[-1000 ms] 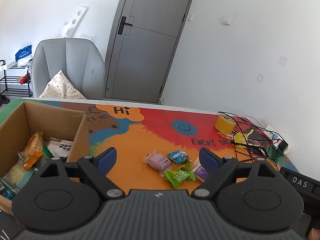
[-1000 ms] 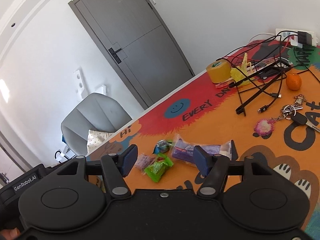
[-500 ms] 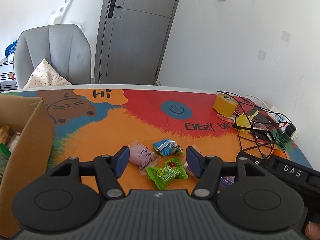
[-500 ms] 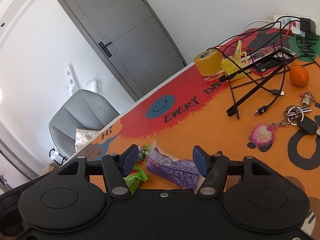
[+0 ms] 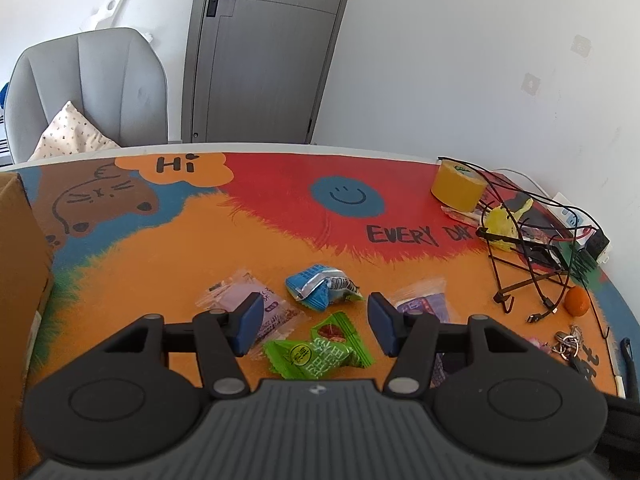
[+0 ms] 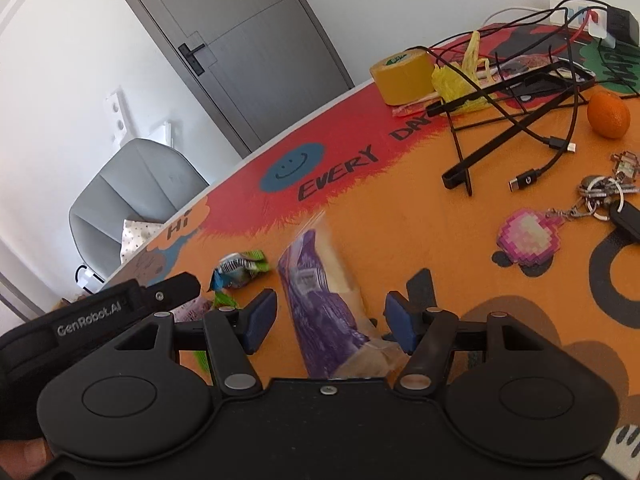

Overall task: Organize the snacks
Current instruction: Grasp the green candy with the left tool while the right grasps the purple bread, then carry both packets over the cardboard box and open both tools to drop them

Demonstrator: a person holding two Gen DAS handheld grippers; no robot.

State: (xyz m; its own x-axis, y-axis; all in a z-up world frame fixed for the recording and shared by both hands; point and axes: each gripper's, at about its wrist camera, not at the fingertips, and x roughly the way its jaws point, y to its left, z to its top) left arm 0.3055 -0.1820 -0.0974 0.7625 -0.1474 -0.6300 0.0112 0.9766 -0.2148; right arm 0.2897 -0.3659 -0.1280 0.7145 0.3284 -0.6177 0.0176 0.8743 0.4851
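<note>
Right wrist: long purple-and-clear snack packet (image 6: 320,300) between wide-spread right claw (image 6: 330,322) fingers.

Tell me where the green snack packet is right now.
In the left wrist view the green snack packet lies on the mat, framed by the open left gripper, below the blue packet.

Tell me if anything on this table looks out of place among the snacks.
Yes: loose black cables sprawl across the table's right side beside a key bunch, tape roll and orange, none of them packaged snacks. Nothing looks spilled or damaged.
</note>
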